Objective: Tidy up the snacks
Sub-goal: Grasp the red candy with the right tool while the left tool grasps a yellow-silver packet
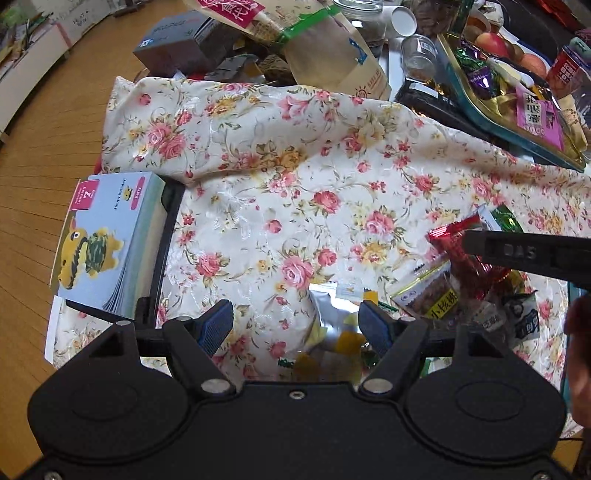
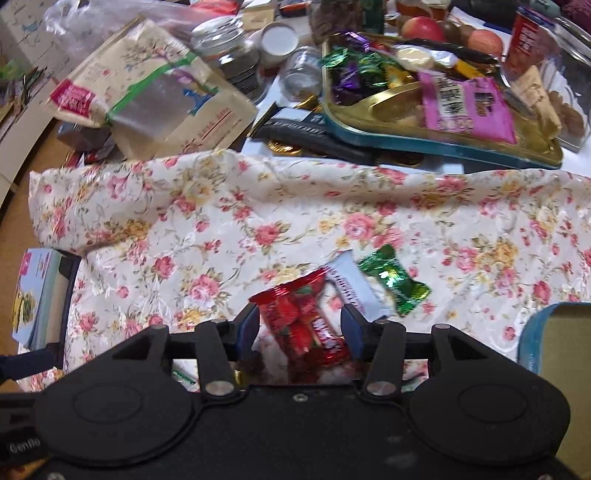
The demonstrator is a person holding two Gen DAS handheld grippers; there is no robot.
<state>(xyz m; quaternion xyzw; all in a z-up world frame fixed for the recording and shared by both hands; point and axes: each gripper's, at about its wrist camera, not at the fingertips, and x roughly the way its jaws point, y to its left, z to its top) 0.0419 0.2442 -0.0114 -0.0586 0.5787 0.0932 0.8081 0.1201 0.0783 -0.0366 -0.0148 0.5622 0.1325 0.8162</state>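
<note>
My right gripper (image 2: 300,326) is open around a red snack packet (image 2: 303,317) on the floral cloth (image 2: 221,221); its jaws stand on either side, not clearly touching. A white bar (image 2: 352,288) and a green candy (image 2: 393,278) lie just beyond. My left gripper (image 1: 297,325) is open over a silver and yellow packet (image 1: 338,325). In the left wrist view the red packet (image 1: 460,254) sits under the right gripper's finger (image 1: 524,254), beside a walnut packet (image 1: 430,295).
A gold tray (image 2: 480,144) of sweets sits behind the cloth, also in the left wrist view (image 1: 509,129). Paper bags (image 2: 177,99), glass jars (image 2: 229,48) and apples (image 2: 423,27) crowd the back. A blue booklet (image 1: 107,236) lies left. A blue tin (image 2: 554,339) sits right.
</note>
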